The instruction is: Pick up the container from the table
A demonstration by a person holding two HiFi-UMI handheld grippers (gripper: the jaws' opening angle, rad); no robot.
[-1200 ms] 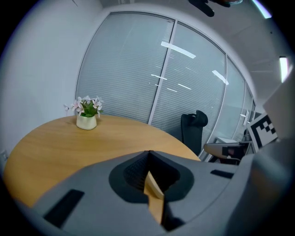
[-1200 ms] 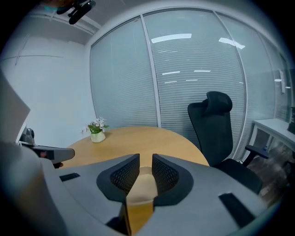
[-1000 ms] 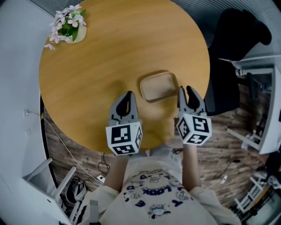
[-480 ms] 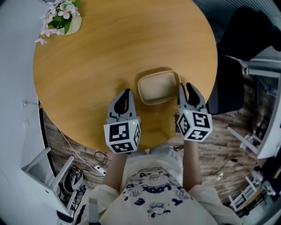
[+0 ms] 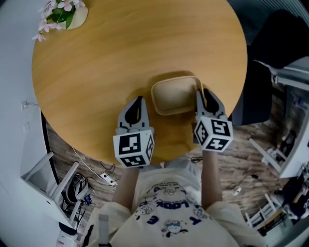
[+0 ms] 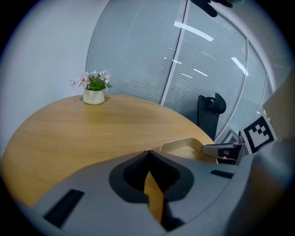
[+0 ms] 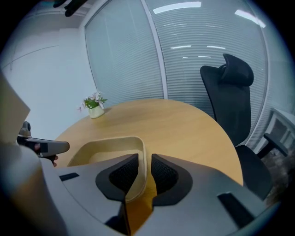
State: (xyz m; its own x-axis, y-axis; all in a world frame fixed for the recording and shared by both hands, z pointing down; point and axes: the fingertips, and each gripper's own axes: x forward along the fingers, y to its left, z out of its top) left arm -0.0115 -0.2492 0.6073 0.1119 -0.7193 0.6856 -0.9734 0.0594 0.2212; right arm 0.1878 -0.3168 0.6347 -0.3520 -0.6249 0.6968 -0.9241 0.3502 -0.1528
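A shallow beige container [image 5: 174,98] sits on the round wooden table [image 5: 120,58], near its front edge. My right gripper [image 5: 203,92] is at the container's right side. In the right gripper view the jaws of the right gripper [image 7: 144,157] stand one inside and one outside the container [image 7: 106,146], closed to a narrow gap with the rim wall between them. My left gripper [image 5: 139,100] hovers just left of the container, shut and empty. In the left gripper view its tips [image 6: 148,152] meet, and the container [image 6: 184,145] lies ahead to the right.
A small pot of pink flowers [image 5: 60,12] stands at the table's far left edge. A black office chair [image 7: 230,101] is beyond the table on the right. White furniture and cables lie on the floor around the table.
The right gripper has moved forward along the container's right side, so its jaws now straddle the rim. The left gripper has barely moved. The head view has shifted slightly.
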